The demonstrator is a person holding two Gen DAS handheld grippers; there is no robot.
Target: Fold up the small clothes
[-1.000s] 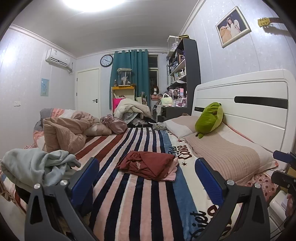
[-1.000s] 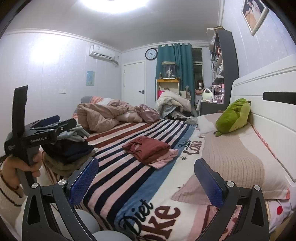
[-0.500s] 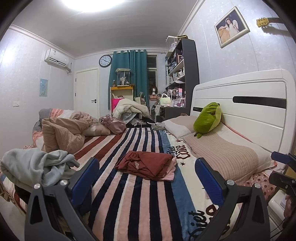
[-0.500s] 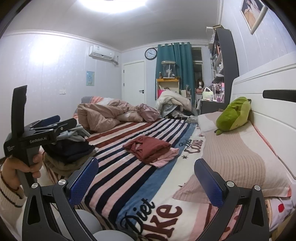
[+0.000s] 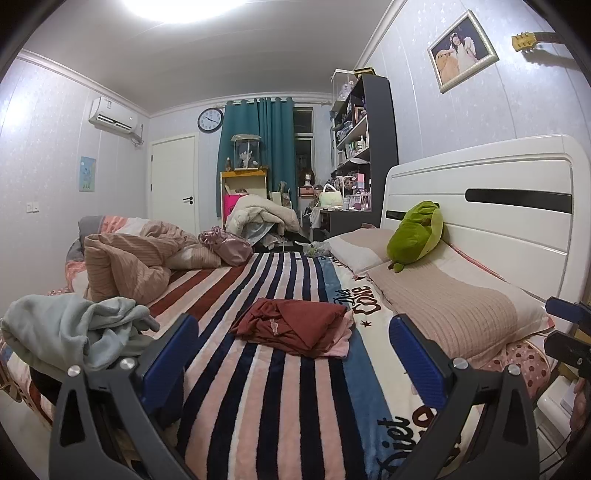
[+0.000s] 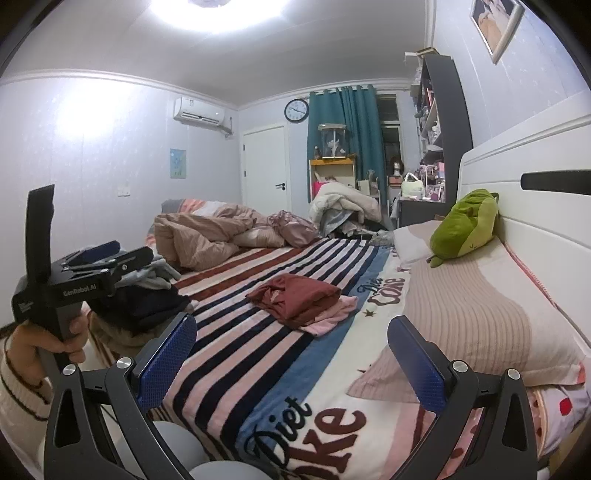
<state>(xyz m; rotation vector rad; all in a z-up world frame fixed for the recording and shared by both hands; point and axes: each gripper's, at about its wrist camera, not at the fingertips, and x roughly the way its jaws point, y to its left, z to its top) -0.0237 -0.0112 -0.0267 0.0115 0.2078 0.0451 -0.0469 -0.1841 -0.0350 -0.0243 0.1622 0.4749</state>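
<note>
Bedroom w/ striped bed point(image 5: 258, 387). Far left: loose grey clothes point(image 5: 70, 328) piled at bed edge. Left gripper point(image 5: 291, 354) wide open, empty. Mid-bed: folded red garment point(image 5: 295, 325) atop pink one point(image 6: 328, 314). Right gripper point(image 6: 291, 354) spread open, empty. Green plush point(image 5: 417, 234) on pillow point(image 5: 450, 302), right.

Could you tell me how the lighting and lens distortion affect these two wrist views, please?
Left wrist view: the ceiling light is blown out to white, the white headboard bows under fisheye distortion, and the corners are vignetted black. Right wrist view: the same lamp glares at the top and throws a bright patch on the left wall; the folded dark red garment stays evenly lit and sharp.
</note>
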